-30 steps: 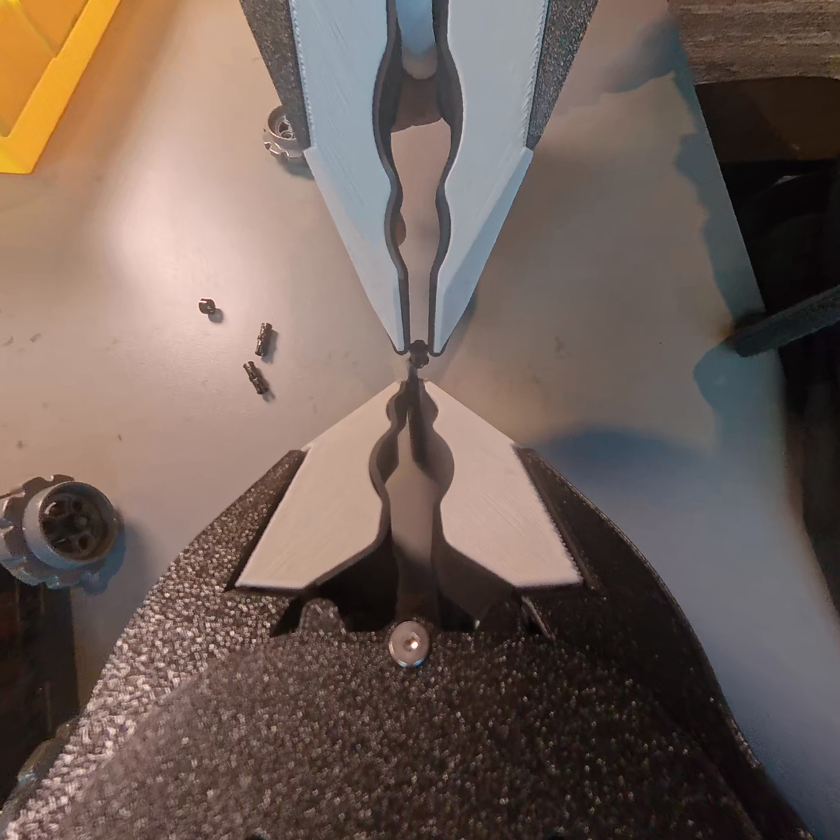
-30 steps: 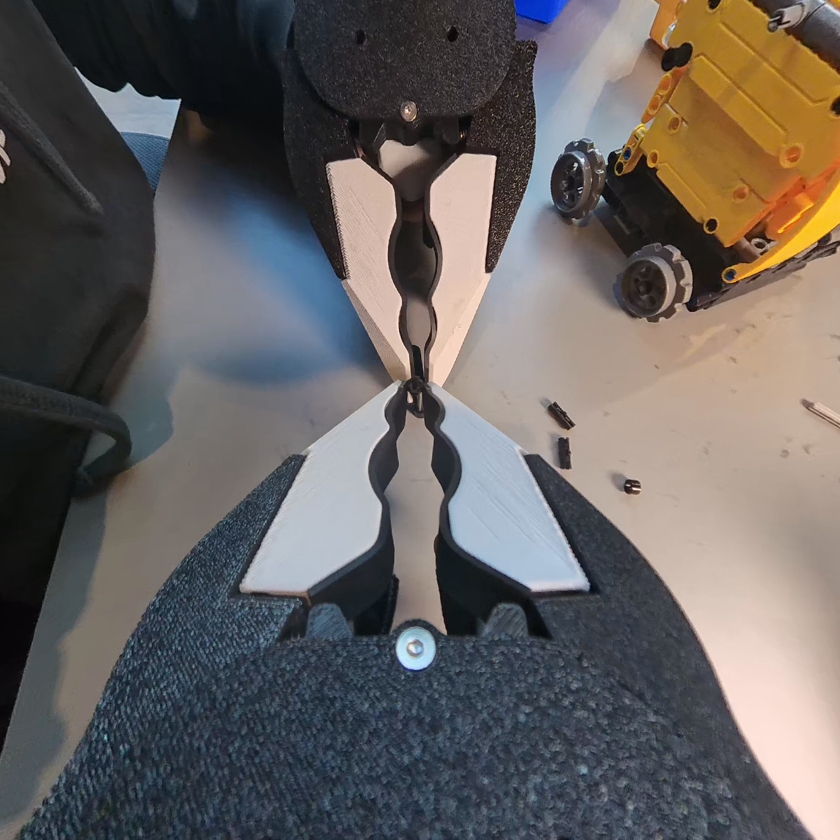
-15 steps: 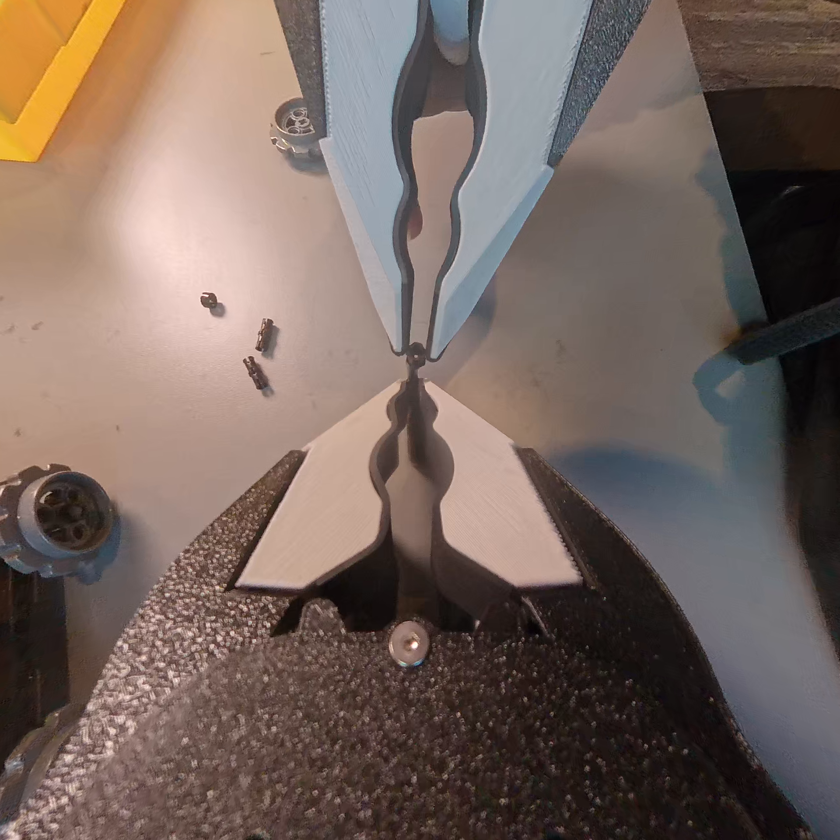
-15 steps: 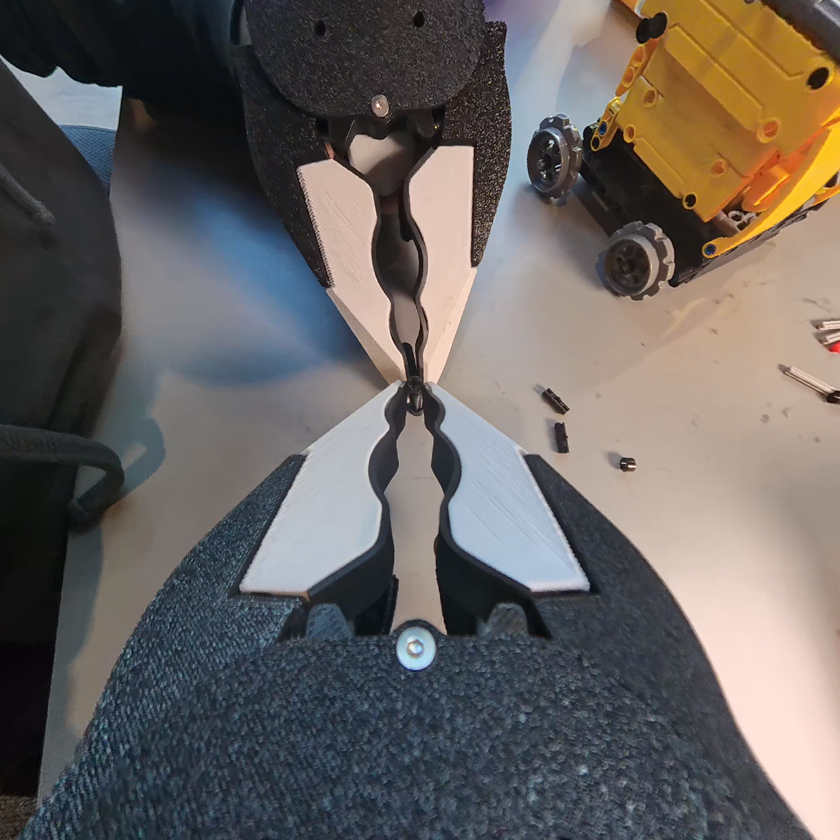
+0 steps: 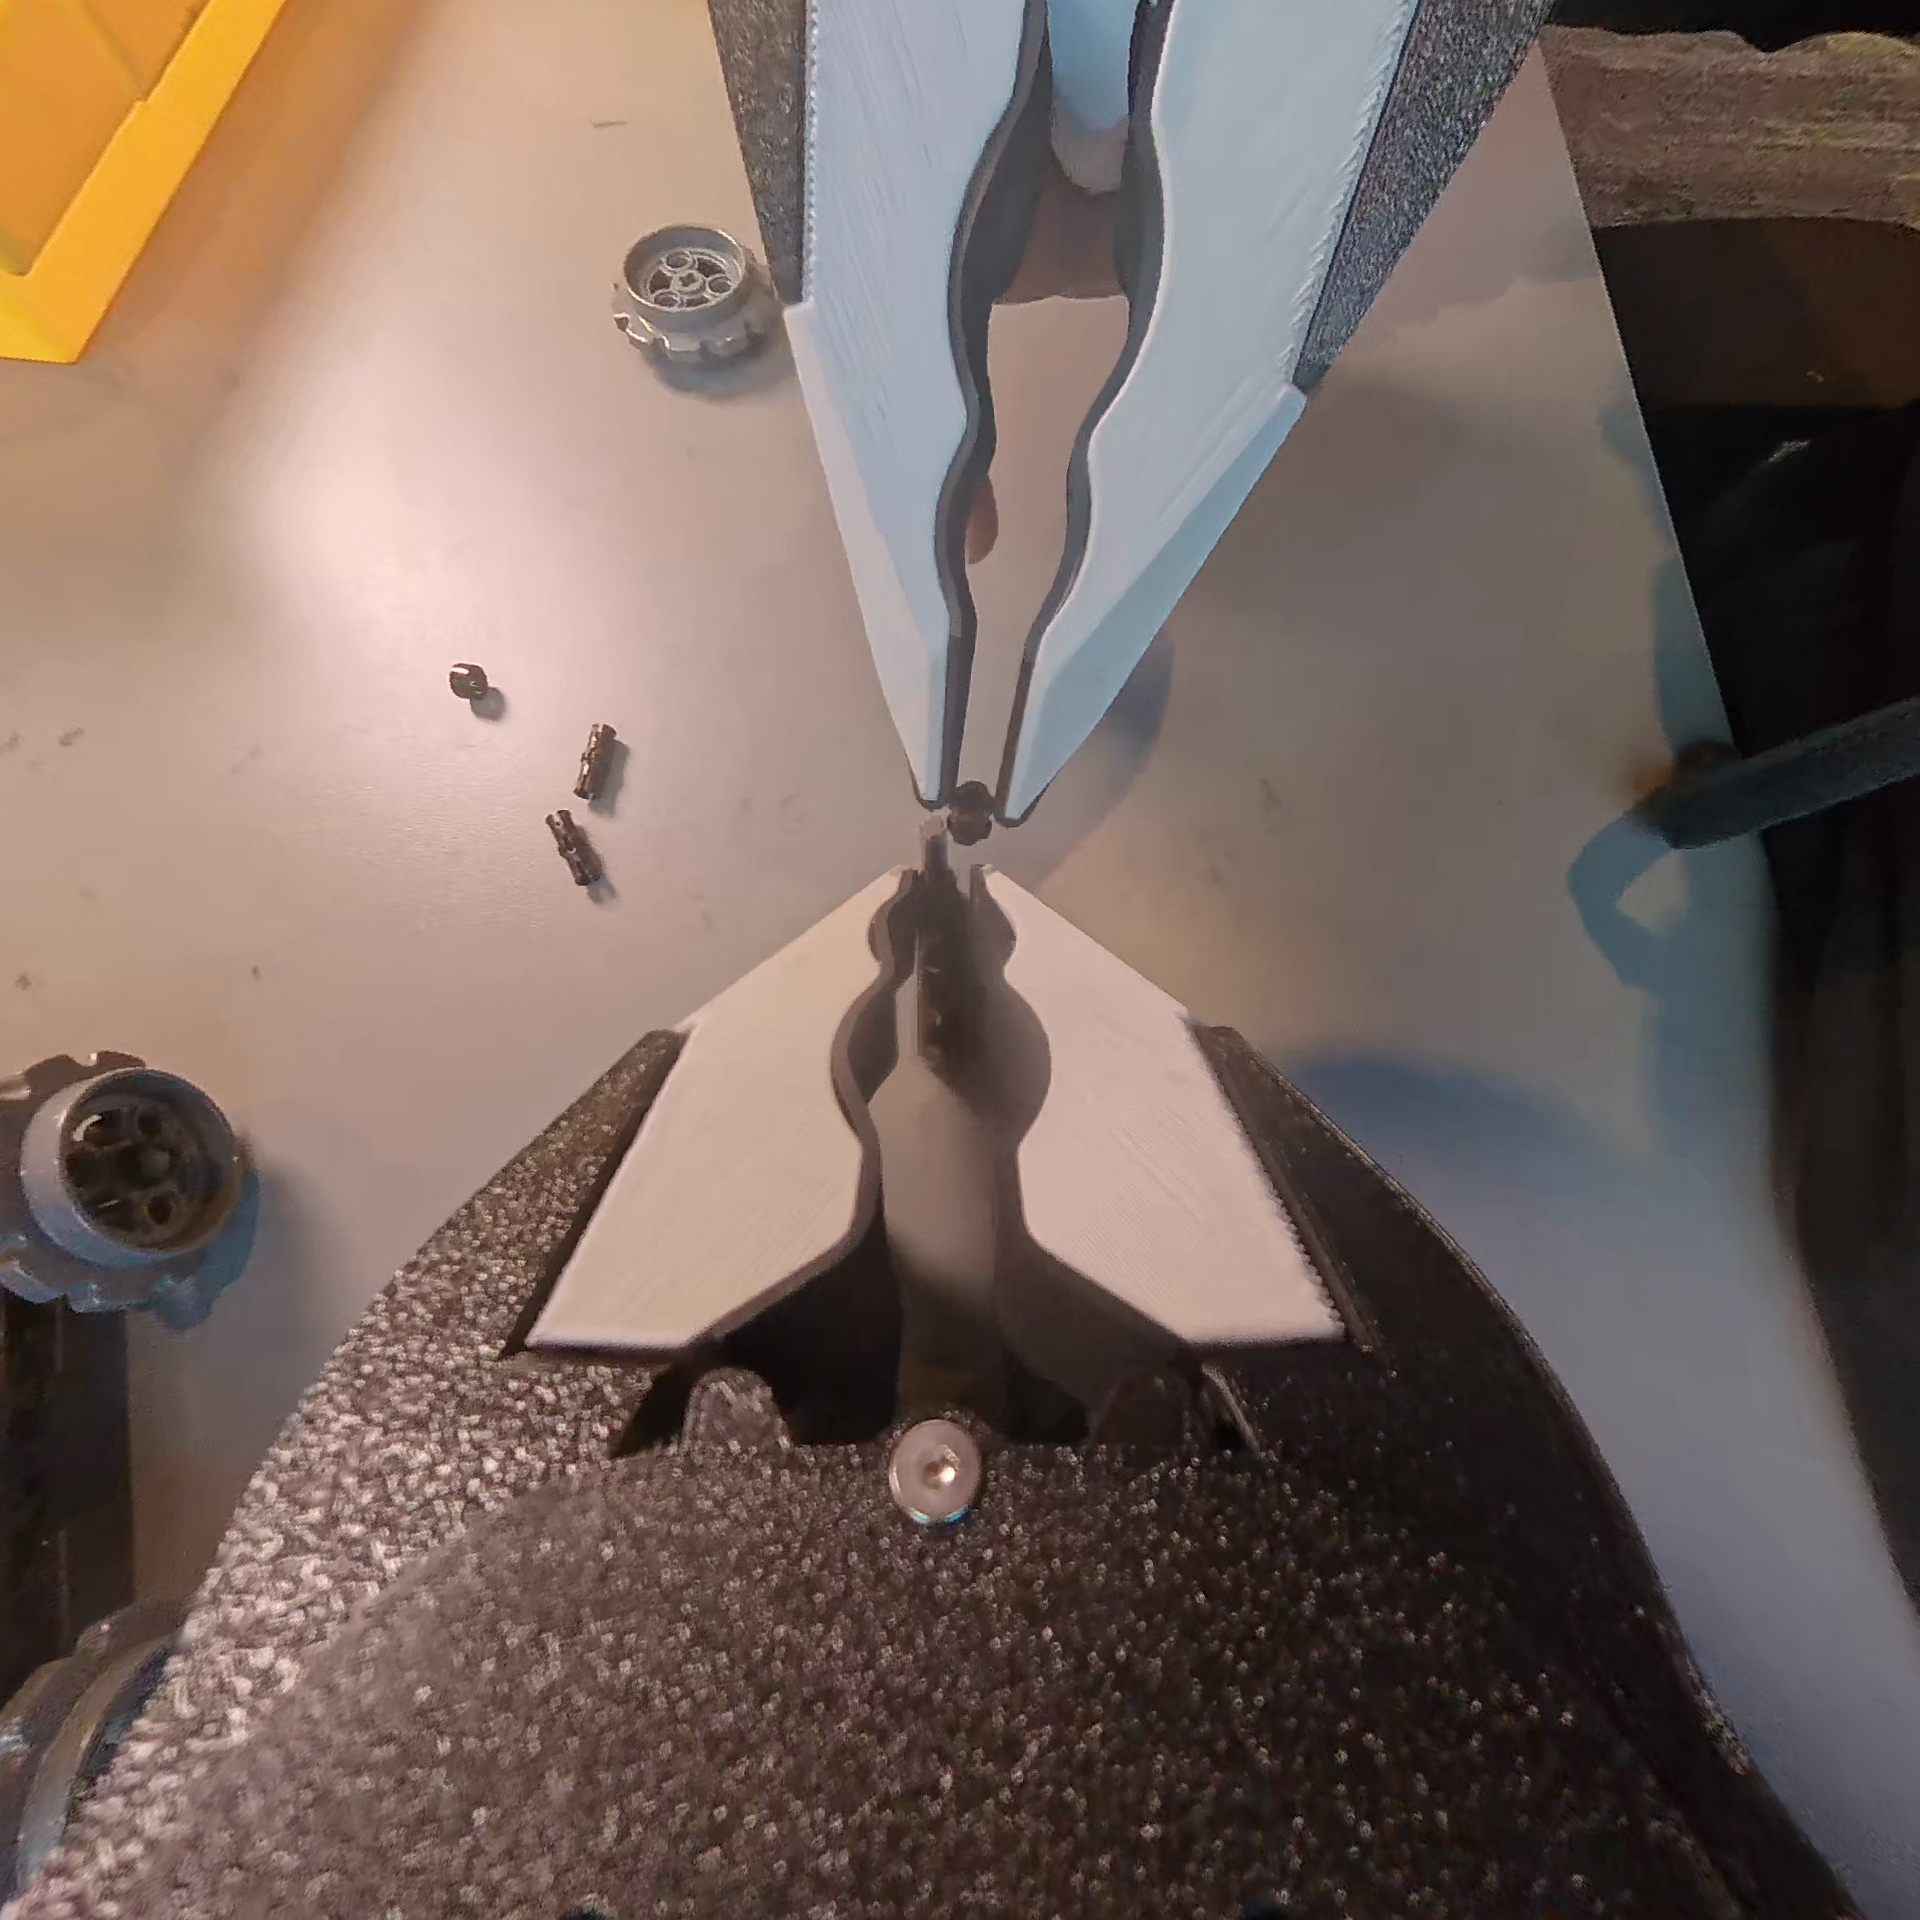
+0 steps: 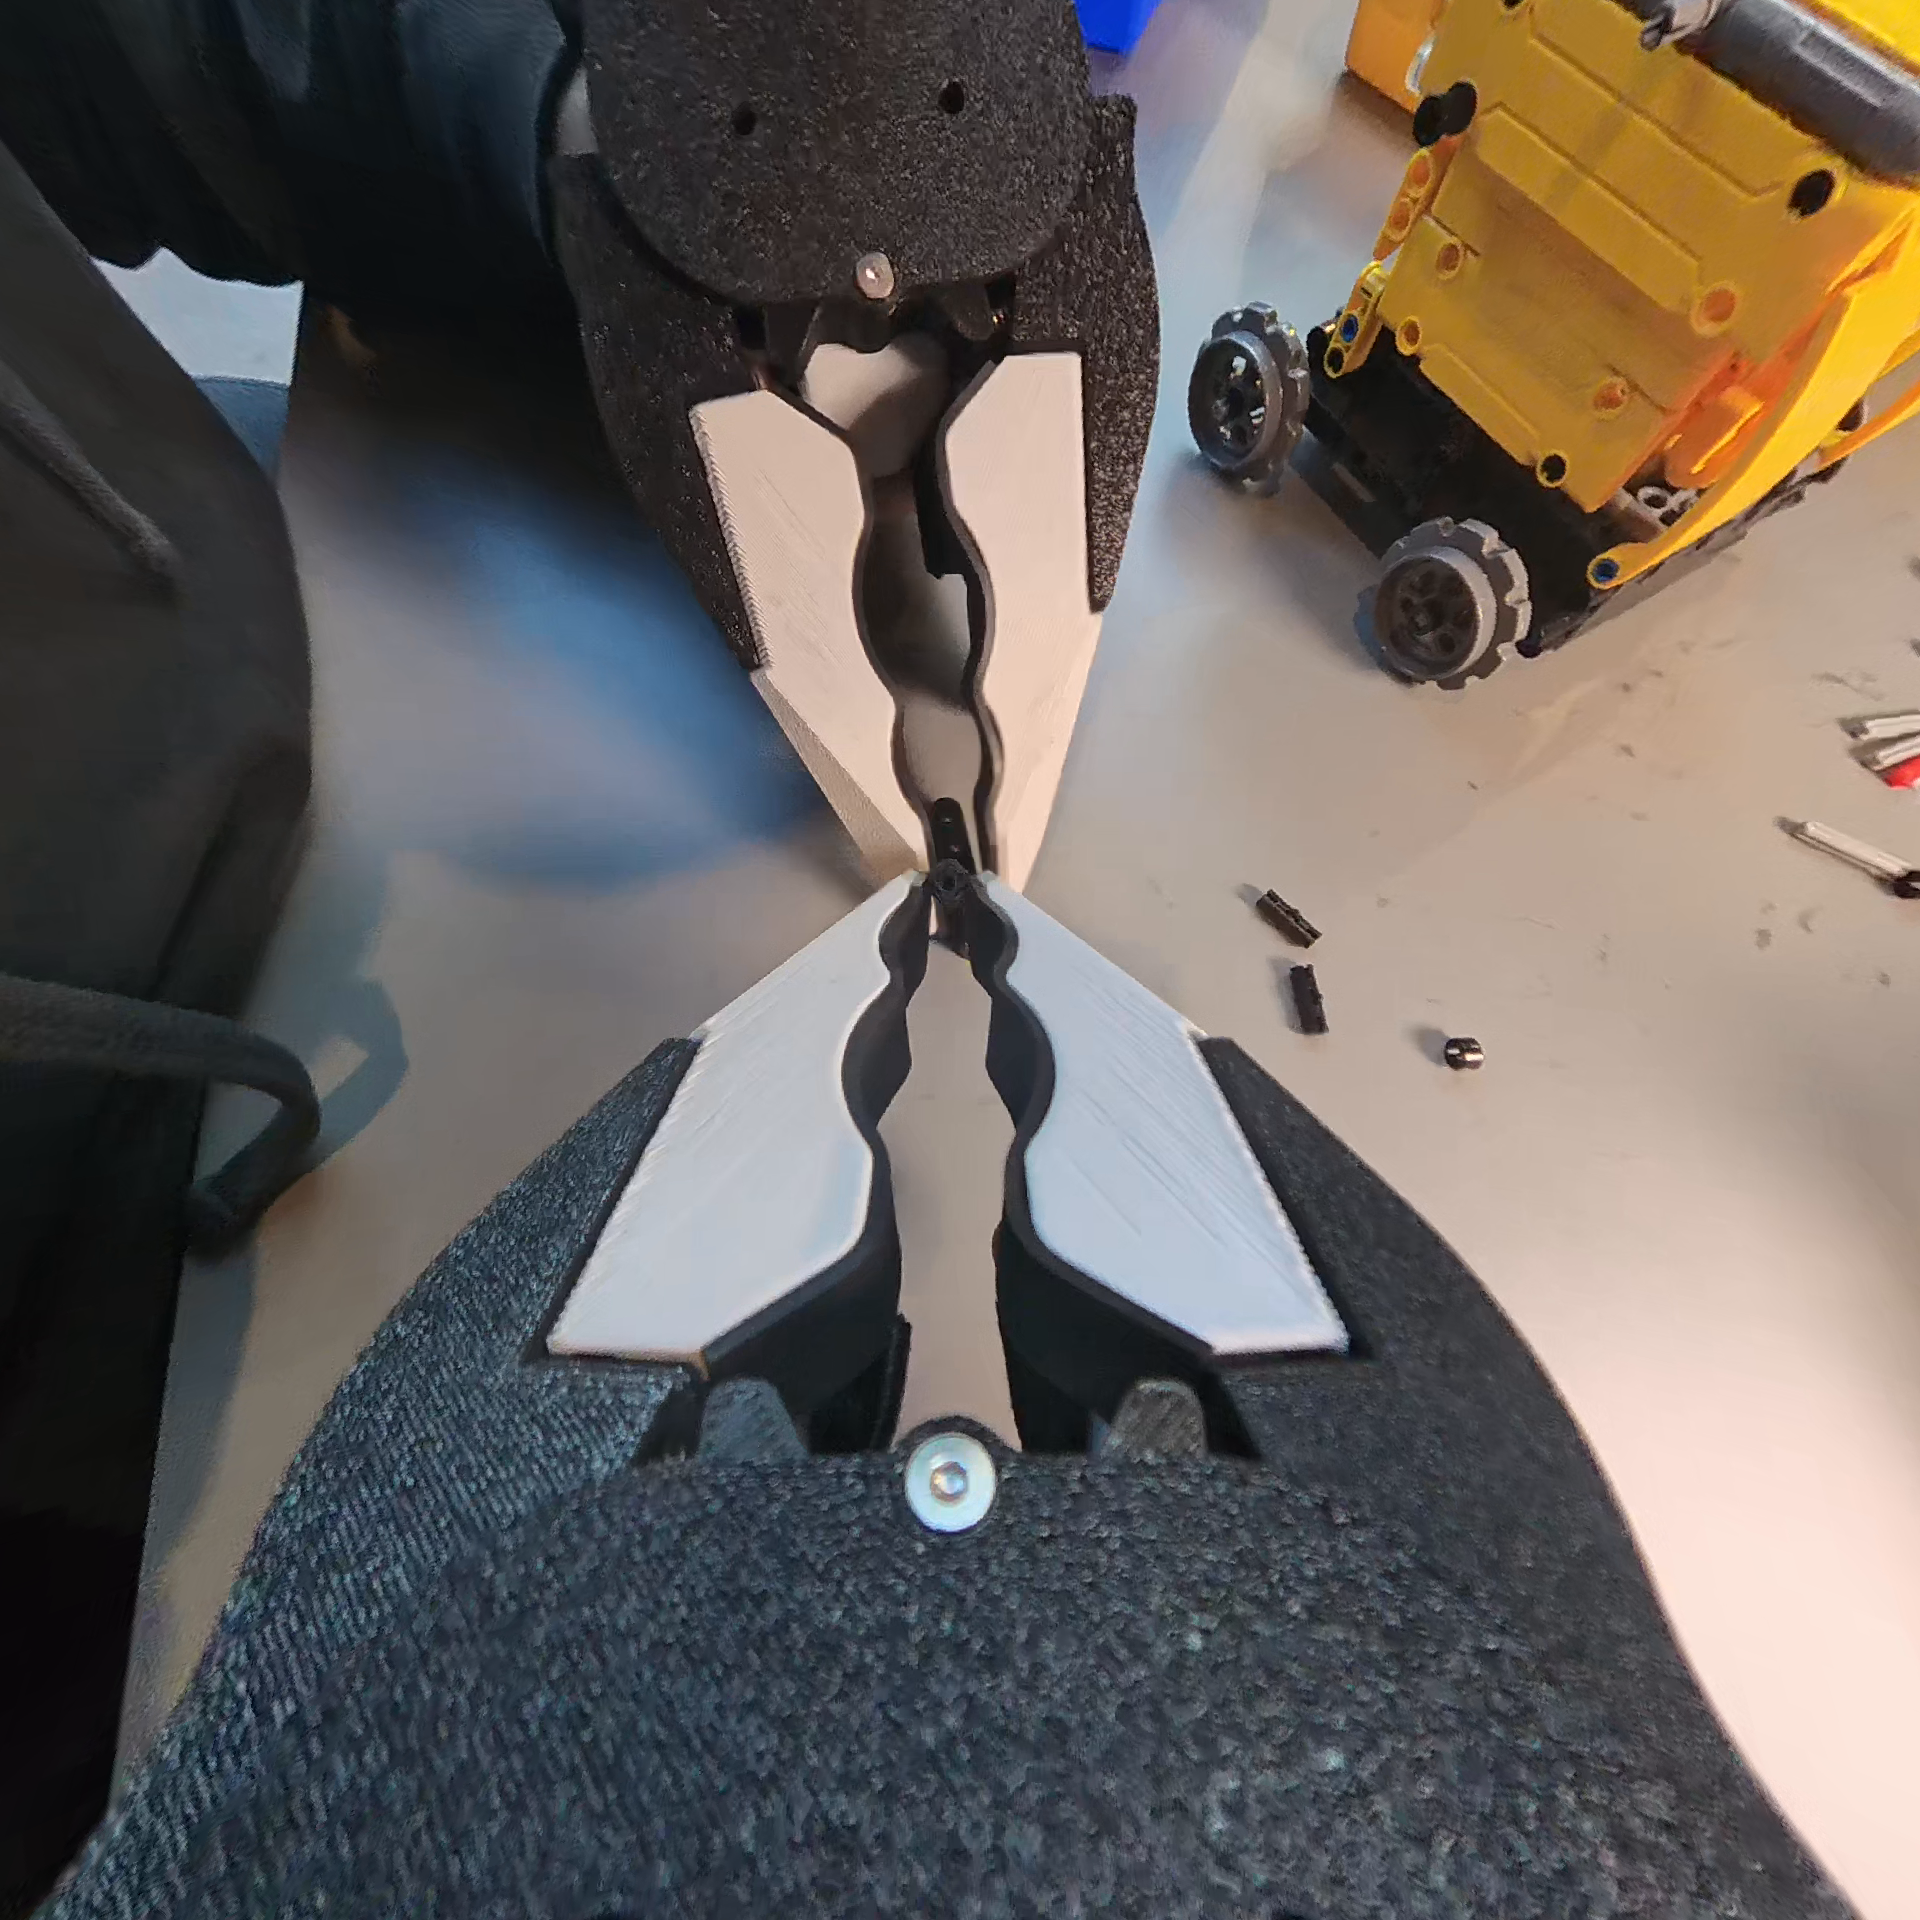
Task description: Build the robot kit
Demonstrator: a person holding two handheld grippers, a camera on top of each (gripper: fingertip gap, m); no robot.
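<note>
My left gripper (image 5: pixel 940 883) is shut on a thin dark beam (image 5: pixel 935 977) that runs back between its fingers, with its end sticking out past the tips. My right gripper (image 5: pixel 971 816) comes in from the top of the left wrist view, shut on a small black pin (image 5: pixel 971 826). The pin touches the end of the beam. In the right wrist view my right gripper (image 6: pixel 951 894) pinches the pin (image 6: pixel 951 891) at its tips. The left gripper (image 6: pixel 956 847) faces it tip to tip, holding the beam (image 6: pixel 948 821). Both hover above the grey table (image 5: pixel 312 468).
Three loose black pins (image 5: pixel 597 758) lie on the table left of the tips. Two grey wheels (image 5: pixel 691 275) (image 5: pixel 130 1169) and a yellow bin (image 5: pixel 104 156) sit farther left. A yellow toy vehicle (image 6: pixel 1610 260) stands at the back right. A person's dark clothing (image 6: pixel 125 623) is at the table edge. The tips of both grippers are at nearly the same place. From either gripper's tips it is about 15 cm to the yellow toy vehicle (image 6: pixel 1610 260).
Both grippers stay tip to tip. In the left wrist view the right gripper has swung a little to the right, uncovering the grey wheel behind it.
</note>
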